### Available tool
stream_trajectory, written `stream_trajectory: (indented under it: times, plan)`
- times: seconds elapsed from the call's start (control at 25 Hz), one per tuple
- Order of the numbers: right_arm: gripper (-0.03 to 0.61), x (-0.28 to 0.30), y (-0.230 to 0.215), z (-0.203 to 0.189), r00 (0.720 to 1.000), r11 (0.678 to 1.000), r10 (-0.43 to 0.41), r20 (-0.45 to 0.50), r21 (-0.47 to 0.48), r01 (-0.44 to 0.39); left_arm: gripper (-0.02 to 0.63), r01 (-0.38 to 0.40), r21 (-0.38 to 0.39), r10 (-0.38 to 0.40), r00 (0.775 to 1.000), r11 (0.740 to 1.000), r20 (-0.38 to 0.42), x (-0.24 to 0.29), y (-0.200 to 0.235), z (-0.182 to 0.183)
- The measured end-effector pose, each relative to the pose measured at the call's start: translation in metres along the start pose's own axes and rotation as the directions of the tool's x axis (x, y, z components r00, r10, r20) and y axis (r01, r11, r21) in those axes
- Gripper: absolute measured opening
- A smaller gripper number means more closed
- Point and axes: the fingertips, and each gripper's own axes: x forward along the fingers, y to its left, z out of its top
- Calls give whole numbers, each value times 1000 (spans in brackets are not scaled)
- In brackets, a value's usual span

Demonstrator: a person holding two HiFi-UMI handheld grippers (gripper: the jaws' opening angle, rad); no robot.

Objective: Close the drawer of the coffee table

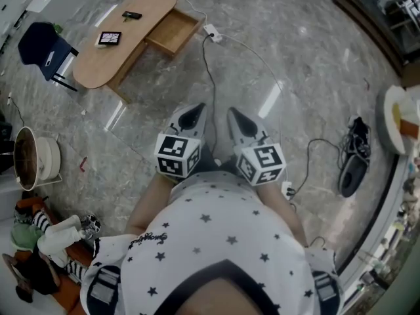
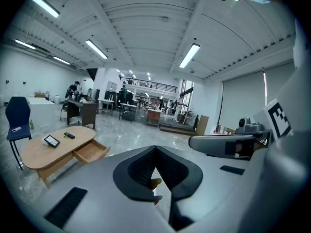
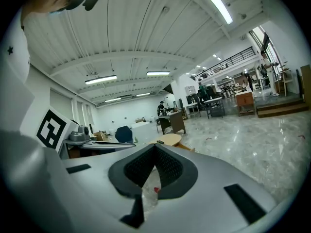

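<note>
Head view, nearest: a star-print shirt (image 1: 216, 241) fills the bottom edge.
Left side: the left gripper (image 1: 195, 111) is held just ahead of the shirt and points away from the person. Its own view shows the two jaws pressed together with nothing gripped.
Right side: the right gripper (image 1: 235, 115) sits just beside the left one, roughly parallel. Its jaws are likewise closed and it holds nothing.
Floor: glossy marbled floor (image 1: 295, 77) lies under and beyond both grippers.
Cable: a thin cable (image 1: 209, 77) runs from between the grippers out to a white power strip (image 1: 212, 33) near the table.
Drawer: the drawer (image 1: 172, 31) stands pulled out of the table's side, its wooden inside showing, well apart from both grippers.
Table: the coffee table (image 1: 98, 61) is an oval wooden top at upper left.
On top: a flat dark device (image 1: 109, 39) and a small black remote (image 1: 131, 15) lie apart.
Farthest: a blue chair (image 1: 39, 48) stands just beside the table's far end.
</note>
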Motion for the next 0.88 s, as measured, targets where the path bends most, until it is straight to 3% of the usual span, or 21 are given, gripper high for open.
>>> stream_trajectory:
  times: [0.88]
  plan:
    - [7, 133, -64, 39, 1000, 999, 25, -16, 46, -24, 8, -8, -32, 7, 1000, 999, -20, 113, 93, 45]
